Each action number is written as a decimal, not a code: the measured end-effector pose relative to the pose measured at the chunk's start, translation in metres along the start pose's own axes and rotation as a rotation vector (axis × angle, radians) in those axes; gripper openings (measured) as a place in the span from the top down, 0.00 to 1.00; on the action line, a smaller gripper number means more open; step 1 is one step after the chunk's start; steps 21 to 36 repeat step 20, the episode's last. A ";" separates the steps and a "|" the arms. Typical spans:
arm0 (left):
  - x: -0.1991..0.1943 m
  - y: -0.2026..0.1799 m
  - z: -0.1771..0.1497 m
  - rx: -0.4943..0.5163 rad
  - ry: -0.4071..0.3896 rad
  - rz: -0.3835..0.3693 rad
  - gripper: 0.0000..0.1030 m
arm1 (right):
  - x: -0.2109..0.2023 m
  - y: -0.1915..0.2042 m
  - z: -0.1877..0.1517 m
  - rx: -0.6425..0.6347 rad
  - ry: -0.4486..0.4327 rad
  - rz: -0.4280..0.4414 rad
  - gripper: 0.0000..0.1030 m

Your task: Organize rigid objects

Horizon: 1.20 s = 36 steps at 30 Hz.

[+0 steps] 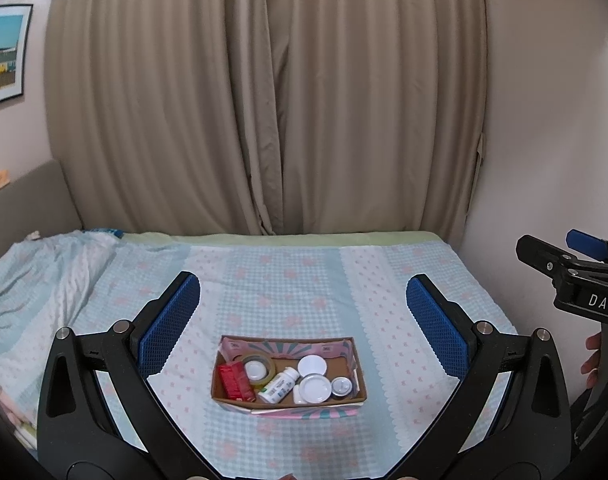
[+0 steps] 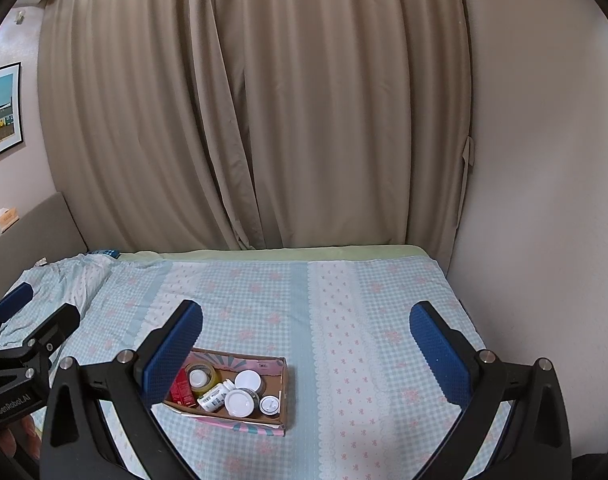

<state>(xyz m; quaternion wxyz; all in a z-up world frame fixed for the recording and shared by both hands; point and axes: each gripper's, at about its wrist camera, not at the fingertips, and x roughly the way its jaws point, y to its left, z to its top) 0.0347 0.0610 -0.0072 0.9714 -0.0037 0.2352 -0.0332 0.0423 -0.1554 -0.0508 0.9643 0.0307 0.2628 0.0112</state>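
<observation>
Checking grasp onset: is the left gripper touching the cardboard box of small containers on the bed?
Apart. In the left wrist view the left gripper hangs wide open above the cardboard box, with bare checked bedspread visible between its blue pads and the box.

A brown cardboard box (image 1: 362, 394) with printed paper outside sits on the bed's (image 1: 264, 280) matt checked cloth, holding glossy tape (image 1: 260, 366) and smooth white plastic lids (image 1: 313, 366), beneath matt beige fabric curtains (image 1: 264, 100).

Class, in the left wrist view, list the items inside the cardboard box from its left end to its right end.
red box → tape roll → white pill bottle → large white lid → small silver-topped jar
</observation>
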 end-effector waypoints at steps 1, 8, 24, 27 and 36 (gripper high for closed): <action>0.000 0.000 0.000 -0.002 -0.001 0.001 0.00 | 0.000 0.000 0.000 -0.001 -0.001 -0.002 0.00; -0.001 -0.002 -0.001 0.023 -0.025 0.050 0.00 | 0.002 0.002 0.000 -0.002 0.000 -0.007 0.00; 0.003 0.003 -0.001 0.009 -0.049 0.068 0.00 | 0.005 0.005 -0.001 0.000 0.010 -0.010 0.00; 0.003 0.003 -0.001 0.009 -0.049 0.068 0.00 | 0.005 0.005 -0.001 0.000 0.010 -0.010 0.00; 0.003 0.003 -0.001 0.009 -0.049 0.068 0.00 | 0.005 0.005 -0.001 0.000 0.010 -0.010 0.00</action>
